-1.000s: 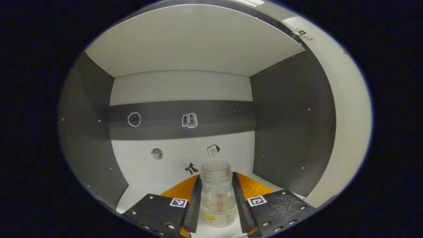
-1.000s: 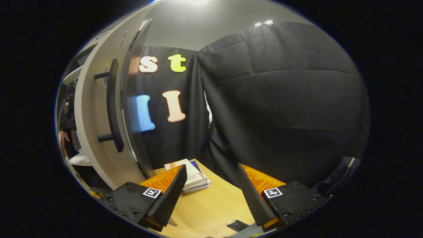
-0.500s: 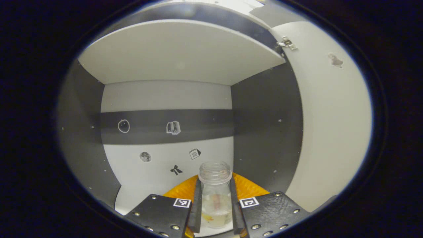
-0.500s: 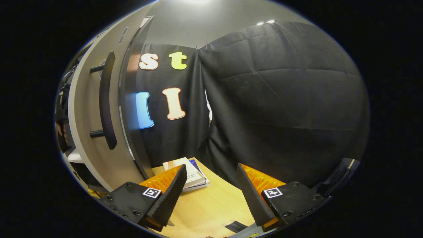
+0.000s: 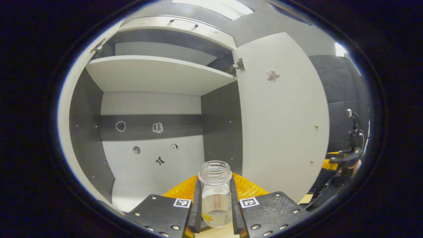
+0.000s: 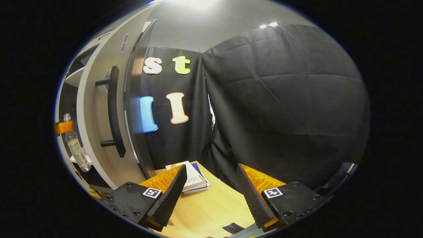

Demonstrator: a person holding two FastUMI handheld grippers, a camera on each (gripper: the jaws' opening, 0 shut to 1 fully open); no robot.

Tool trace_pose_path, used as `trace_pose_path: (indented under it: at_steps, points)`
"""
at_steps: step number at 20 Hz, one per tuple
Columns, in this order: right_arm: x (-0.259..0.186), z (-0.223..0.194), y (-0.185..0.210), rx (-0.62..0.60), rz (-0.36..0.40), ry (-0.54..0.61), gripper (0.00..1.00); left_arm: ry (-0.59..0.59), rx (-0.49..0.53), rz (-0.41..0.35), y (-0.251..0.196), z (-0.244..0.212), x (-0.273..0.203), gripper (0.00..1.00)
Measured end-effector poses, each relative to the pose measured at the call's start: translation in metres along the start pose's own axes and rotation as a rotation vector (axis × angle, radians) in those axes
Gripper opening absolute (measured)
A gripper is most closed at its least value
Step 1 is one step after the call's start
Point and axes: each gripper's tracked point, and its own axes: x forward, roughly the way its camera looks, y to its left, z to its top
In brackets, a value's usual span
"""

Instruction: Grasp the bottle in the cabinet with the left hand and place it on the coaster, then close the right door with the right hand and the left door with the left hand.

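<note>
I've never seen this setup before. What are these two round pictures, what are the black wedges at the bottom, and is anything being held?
A person holds a two-finger claw in each hand, with a camera on each looking along its fingers. In the left gripper view, the left claw is shut on a clear open-topped bottle before the open cabinet. In the right gripper view, the right claw is open and empty over a wooden table with books, beside the right door. The bottle also shows there, far left.
</note>
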Motion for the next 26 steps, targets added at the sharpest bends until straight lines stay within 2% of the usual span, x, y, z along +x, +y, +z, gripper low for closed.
trace_pose_path:
  at_steps: [1,3,6,7,9,12,13,14,17,19,20,21,22,23,26]
  points:
    - [-0.004,0.001,-0.002,-0.01,-0.001,-0.003,0.94,0.015,-0.001,-0.011,-0.007,-0.015,-0.009,0.46]
    - [-0.011,0.004,-0.005,-0.02,-0.001,-0.001,0.94,0.046,-0.003,-0.03,-0.018,-0.047,-0.024,0.4]
    - [-0.02,0.006,-0.008,-0.036,-0.014,0.015,0.94,0.086,-0.073,-0.044,-0.036,-0.109,-0.048,0.3]
    - [-0.025,0.005,-0.007,-0.04,-0.01,0.02,0.94,0.092,-0.105,-0.045,-0.041,-0.131,-0.056,0.46]
    - [-0.037,0.001,-0.004,-0.062,-0.001,0.032,0.94,0.102,-0.16,-0.048,-0.049,-0.176,-0.074,0.47]
    - [-0.055,-0.003,-0.006,-0.097,-0.003,0.049,0.94,0.135,-0.238,0.007,-0.049,-0.23,-0.098,0.31]
    - [-0.062,-0.007,-0.006,-0.098,-0.003,0.059,0.94,0.138,-0.258,0.011,-0.05,-0.237,-0.1,0.31]
    - [-0.068,-0.009,-0.005,-0.103,-0.005,0.067,0.96,0.137,-0.263,0.015,-0.052,-0.244,-0.103,0.39]
    - [-0.085,-0.008,-0.006,-0.16,-0.024,0.066,0.94,0.153,-0.224,0.018,-0.06,-0.272,-0.104,0.39]
    - [-0.095,-0.002,-0.003,-0.171,-0.023,0.049,0.94,0.137,-0.179,0.057,-0.064,-0.284,-0.105,0.39]
    - [-0.099,-0.001,-0.002,-0.169,-0.021,0.045,0.94,0.147,-0.16,0.062,-0.069,-0.292,-0.105,0.31]
    - [-0.101,0.0,-0.003,-0.171,-0.025,0.041,0.94,0.152,-0.141,0.068,-0.077,-0.299,-0.104,0.39]
    - [-0.1,0.005,-0.004,-0.187,-0.028,0.029,0.94,0.158,-0.133,0.056,-0.085,-0.303,-0.105,0.39]
    - [-0.099,0.011,-0.005,-0.207,-0.027,0.013,0.94,0.178,-0.126,0.047,-0.093,-0.312,-0.104,0.31]
    - [-0.088,0.022,-0.005,-0.201,-0.004,-0.004,0.96,0.202,-0.096,0.065,-0.097,-0.322,-0.104,0.34]
